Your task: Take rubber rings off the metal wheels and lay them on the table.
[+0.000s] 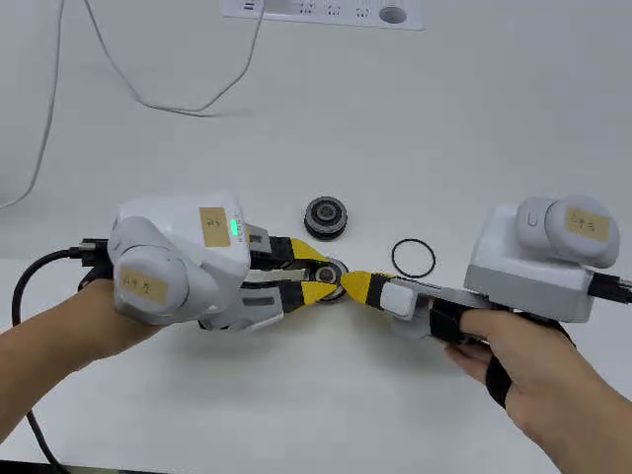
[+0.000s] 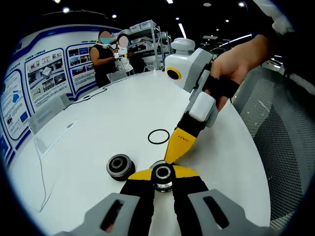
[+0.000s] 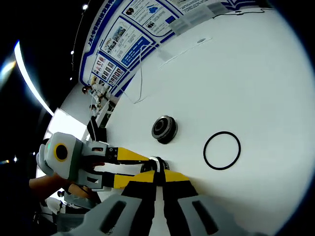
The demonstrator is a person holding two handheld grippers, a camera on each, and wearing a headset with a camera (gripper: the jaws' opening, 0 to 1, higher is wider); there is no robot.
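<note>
Nearest me in the head view, my left gripper (image 1: 321,274) pinches a wheel (image 1: 336,277); my right gripper (image 1: 355,286) touches it, jaws pressed together. Left gripper view: second wheel (image 2: 120,165) nearby. Right gripper view: ring (image 3: 222,150) lies loose (flat on the table (image 3: 275,98)).

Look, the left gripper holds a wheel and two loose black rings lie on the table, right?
Not quite: the left gripper holds a wheel, but just one loose black ring lies on the table, as the head view shows.
</note>
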